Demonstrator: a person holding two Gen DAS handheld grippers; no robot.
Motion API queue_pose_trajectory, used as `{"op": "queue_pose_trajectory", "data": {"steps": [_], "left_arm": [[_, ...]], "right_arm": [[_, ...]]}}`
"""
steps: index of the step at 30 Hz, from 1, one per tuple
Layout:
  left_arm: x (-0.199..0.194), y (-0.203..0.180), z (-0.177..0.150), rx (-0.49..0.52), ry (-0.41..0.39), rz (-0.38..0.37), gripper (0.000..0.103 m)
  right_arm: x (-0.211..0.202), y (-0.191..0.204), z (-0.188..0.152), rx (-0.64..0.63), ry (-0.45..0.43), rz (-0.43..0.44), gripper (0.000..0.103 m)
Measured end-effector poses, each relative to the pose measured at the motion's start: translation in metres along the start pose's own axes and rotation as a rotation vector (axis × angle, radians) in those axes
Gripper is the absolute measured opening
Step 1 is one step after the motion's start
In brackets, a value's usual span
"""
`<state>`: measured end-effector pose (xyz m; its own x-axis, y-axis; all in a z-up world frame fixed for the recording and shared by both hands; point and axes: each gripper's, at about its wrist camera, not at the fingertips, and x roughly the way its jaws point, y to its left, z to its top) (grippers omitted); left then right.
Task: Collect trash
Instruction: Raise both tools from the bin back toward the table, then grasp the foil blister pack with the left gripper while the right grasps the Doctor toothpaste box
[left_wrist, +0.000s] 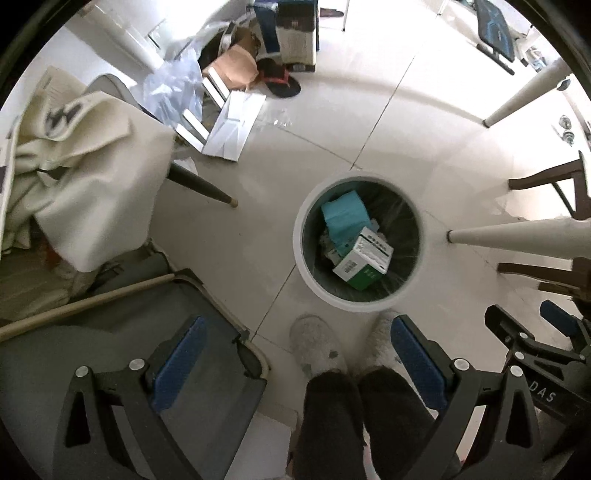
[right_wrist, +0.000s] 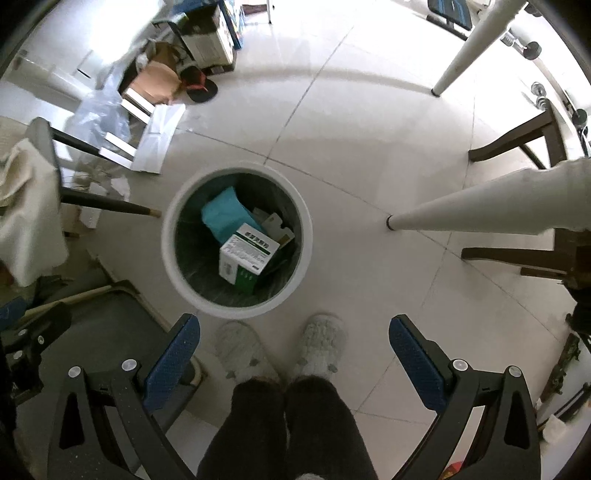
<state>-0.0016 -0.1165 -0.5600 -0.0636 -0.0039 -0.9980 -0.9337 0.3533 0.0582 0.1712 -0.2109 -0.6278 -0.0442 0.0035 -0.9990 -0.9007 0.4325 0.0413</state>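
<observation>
A round white trash bin (right_wrist: 236, 242) with a smooth thick rim and a dark ribbed liner is standing on the glossy pale tile floor (right_wrist: 369, 155), directly ahead of the person's fuzzy light slippers (right_wrist: 321, 343). Inside it, a rectangular white-and-green cardboard box (right_wrist: 245, 258) is lying tilted against a crumpled teal packet (right_wrist: 227, 218), with small bits of brown card beside them. Both grippers are hanging above the floor, pointing down. The left gripper (left_wrist: 295, 363) is spread wide with nothing between its blue textured pads (left_wrist: 177, 360), and the right gripper (right_wrist: 293, 363) is likewise gaping and carrying nothing. Left of the bin, a cream cloth (left_wrist: 85, 177) is draping over a grey chair (left_wrist: 122, 92), while flattened white cardboard (left_wrist: 236, 125) and clear wrinkled plastic (left_wrist: 173, 88) are lying farther back. Tapered white table legs (right_wrist: 480, 210) are slanting in from the right.
</observation>
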Motion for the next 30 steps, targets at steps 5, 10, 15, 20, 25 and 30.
{"op": "queue_pose_trajectory", "data": {"steps": [5, 10, 15, 20, 25, 30], "left_arm": [[-0.076, 0.007, -0.013, 0.009, -0.033, -0.009, 0.102], [-0.152, 0.016, -0.023, 0.026, -0.051, 0.029, 0.102], [-0.222, 0.024, -0.021, 0.026, -0.121, -0.009, 0.102], [-0.280, 0.018, 0.013, 0.006, -0.243, 0.048, 0.102], [-0.314, -0.011, 0.072, 0.025, -0.304, 0.080, 0.102], [-0.328, -0.052, 0.152, 0.013, -0.323, 0.107, 0.102]], "right_arm": [[-0.081, 0.001, -0.011, 0.023, -0.031, 0.026, 0.103], [-0.168, 0.006, -0.019, 0.034, -0.064, 0.054, 0.103], [-0.251, 0.012, -0.019, 0.076, -0.081, 0.106, 0.103], [-0.318, 0.002, 0.005, 0.146, -0.142, 0.140, 0.103], [-0.361, -0.037, 0.067, 0.178, -0.138, 0.158, 0.103], [-0.378, -0.085, 0.161, 0.107, -0.148, 0.054, 0.103]]}}
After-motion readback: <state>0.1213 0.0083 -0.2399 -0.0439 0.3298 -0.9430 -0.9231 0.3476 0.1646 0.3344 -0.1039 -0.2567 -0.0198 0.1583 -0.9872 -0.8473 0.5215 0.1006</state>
